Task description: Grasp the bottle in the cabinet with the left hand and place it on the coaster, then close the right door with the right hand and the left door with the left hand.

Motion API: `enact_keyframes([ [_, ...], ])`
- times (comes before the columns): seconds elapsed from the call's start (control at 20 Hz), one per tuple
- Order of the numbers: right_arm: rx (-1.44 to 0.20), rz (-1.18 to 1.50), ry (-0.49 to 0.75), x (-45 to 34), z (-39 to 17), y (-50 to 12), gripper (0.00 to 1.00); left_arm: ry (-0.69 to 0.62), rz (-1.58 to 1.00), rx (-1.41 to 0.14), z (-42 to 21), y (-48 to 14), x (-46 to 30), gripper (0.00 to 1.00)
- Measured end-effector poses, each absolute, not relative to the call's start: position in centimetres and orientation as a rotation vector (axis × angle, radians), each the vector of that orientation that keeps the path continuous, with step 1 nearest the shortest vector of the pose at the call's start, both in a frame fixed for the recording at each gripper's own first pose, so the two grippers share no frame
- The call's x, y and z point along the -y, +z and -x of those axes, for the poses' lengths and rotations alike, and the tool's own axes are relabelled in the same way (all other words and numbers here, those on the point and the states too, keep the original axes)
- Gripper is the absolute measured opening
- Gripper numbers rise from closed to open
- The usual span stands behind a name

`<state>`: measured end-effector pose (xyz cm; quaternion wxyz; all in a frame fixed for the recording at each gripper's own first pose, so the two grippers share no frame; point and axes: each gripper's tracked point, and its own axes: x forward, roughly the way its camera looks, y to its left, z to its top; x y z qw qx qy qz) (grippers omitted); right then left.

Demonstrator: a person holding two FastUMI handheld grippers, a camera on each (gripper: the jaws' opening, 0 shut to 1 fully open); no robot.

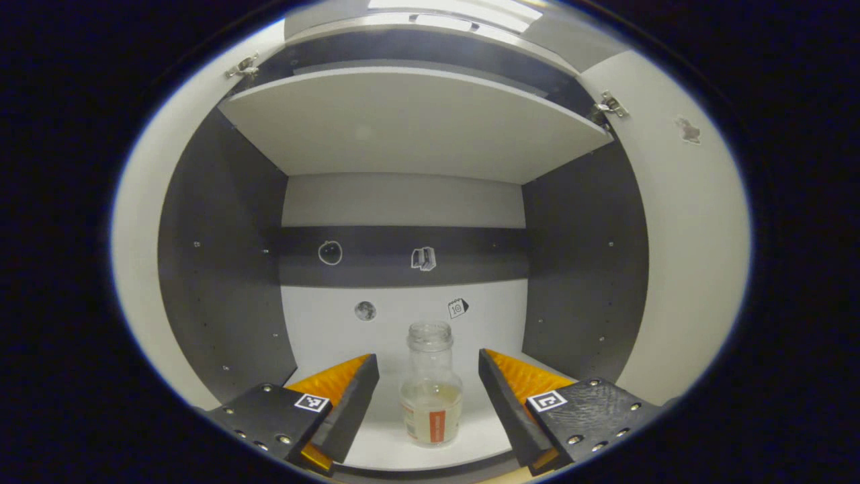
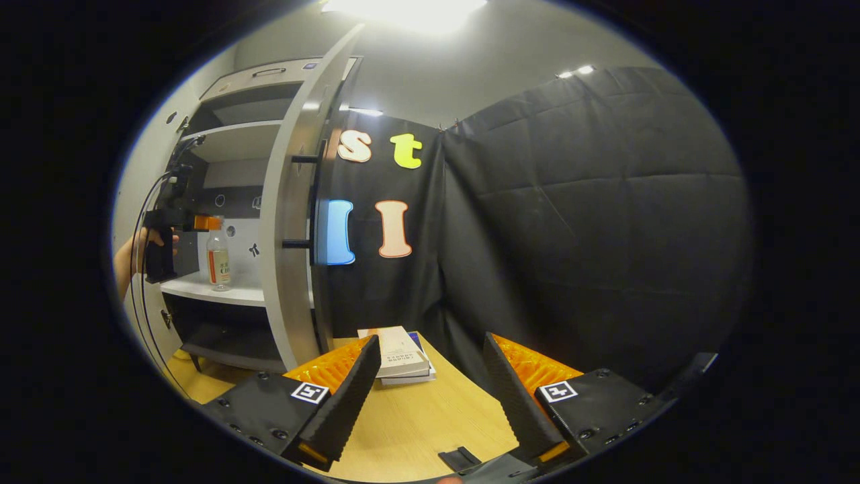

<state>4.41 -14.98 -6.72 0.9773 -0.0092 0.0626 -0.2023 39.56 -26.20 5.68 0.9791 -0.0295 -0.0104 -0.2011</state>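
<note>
1. While the bottle [image 1: 431,386] stands upright on the white shelf [image 1: 383,450] of the cabinet, near that shelf's front edge, it is clear glass, uncapped, with a little pale liquid low inside and a label with an orange stripe
2. Around the bottle, the left gripper [image 1: 428,396] has its fingers spread wide, one on each side and both apart from the glass, so nothing is grasped yet
3. Judging from this, the step in hand is the first one: reaching in to take the bottle; the next move calls for easing forward until the pads flank the bottle's body, then pressing both fingers on it below the neck so it does not tip
4. Behind the bottle, small stickers dot the cabinet's back wall [image 1: 403,202], and an upper shelf [image 1: 410,121] hangs over it
5. Beside the bottle in the right gripper view, a hand [image 2: 138,252] holds the left gripper level with it, and the right door [image 2: 289,228] stands open with its bar handle [image 2: 314,202] facing out
6. Well away from the bottle, the right gripper [image 2: 430,396] hangs over the wooden table [image 2: 430,417] with its fingers released and empty, a stack of books [image 2: 400,355] lying beyond them
7. No coaster can be made out from these views
</note>
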Motion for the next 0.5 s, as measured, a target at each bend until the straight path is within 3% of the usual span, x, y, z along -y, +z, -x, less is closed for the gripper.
enact_keyframes([
  [0.35,-0.138,0.028,-0.416,14.5,-5.4,-7.4,0.98,-0.403,0.040,-0.010,-42.8,4.8,27.4,0.87],
  [0.5,-0.136,0.033,-0.406,14.2,-5.5,-7.5,0.97,-0.376,0.042,-0.014,-43.4,4.4,27.0,0.49],
])
